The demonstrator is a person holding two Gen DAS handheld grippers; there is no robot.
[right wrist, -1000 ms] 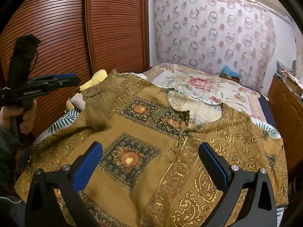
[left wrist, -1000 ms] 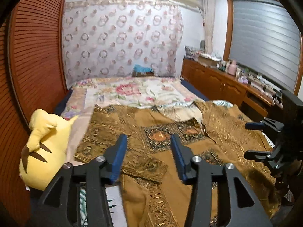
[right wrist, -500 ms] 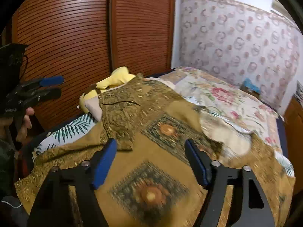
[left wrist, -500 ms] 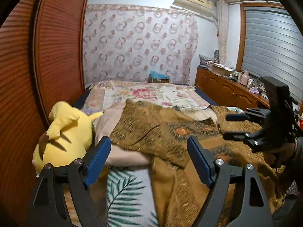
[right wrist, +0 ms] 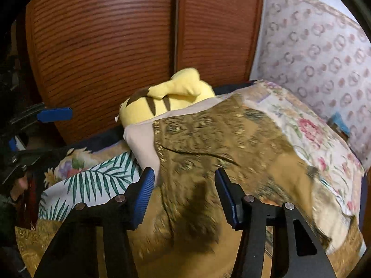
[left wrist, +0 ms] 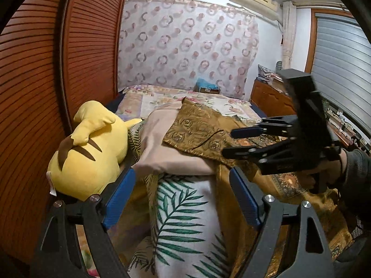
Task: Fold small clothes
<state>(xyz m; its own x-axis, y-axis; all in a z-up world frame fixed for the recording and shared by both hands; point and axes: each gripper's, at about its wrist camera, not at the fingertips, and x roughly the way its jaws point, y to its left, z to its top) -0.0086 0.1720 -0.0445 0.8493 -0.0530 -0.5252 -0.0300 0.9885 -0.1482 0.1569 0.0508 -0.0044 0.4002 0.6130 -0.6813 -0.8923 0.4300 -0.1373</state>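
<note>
The brown patterned garment (right wrist: 227, 153) lies spread on the bed (left wrist: 180, 210), its far left part draped over a pillow (left wrist: 157, 153) beside a yellow plush toy (left wrist: 92, 153), while the left gripper (left wrist: 183, 197) stands wide and empty and the right gripper (right wrist: 184, 190) is closing above the cloth, pads not pressing it.

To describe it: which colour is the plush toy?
Yellow with dark brown stripes; clearest in the left wrist view.
</note>
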